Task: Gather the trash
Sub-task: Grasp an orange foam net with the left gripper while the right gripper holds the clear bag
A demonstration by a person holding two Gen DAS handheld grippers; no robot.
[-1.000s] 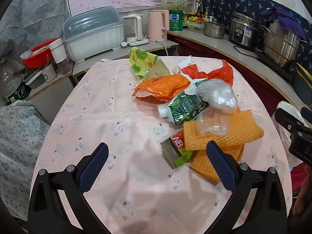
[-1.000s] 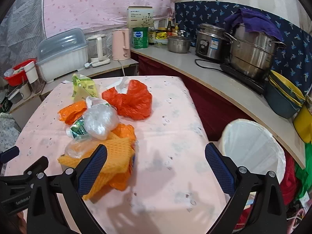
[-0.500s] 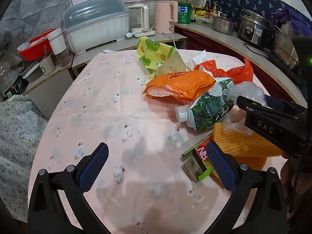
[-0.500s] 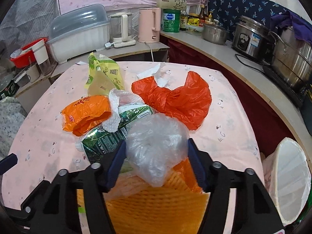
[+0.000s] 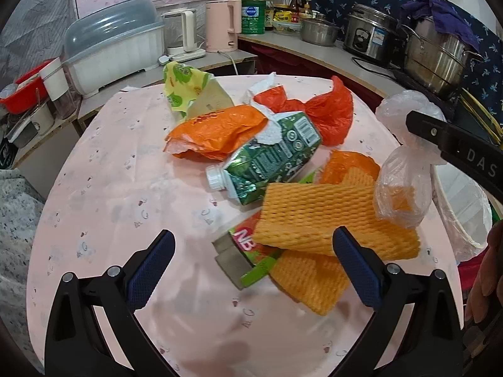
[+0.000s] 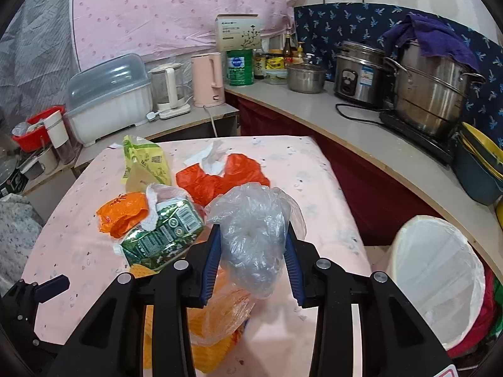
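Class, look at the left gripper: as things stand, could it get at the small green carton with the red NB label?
Probably yes. The left gripper is open, and the green carton lies between and just ahead of its fingers. An orange foam net overlaps the carton's far side, so it may get pinched too.

Behind my spot there's a pink kettle (image 6: 208, 79), a covered dish rack (image 6: 108, 97), a rice cooker (image 6: 358, 73) and a big steel pot (image 6: 430, 92) with a purple cloth (image 6: 430, 36) on top.

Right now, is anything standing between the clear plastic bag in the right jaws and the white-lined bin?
Nothing visible does. The clear plastic bag is pinched in the right gripper, and only bare tablecloth and open space lie toward the bin.
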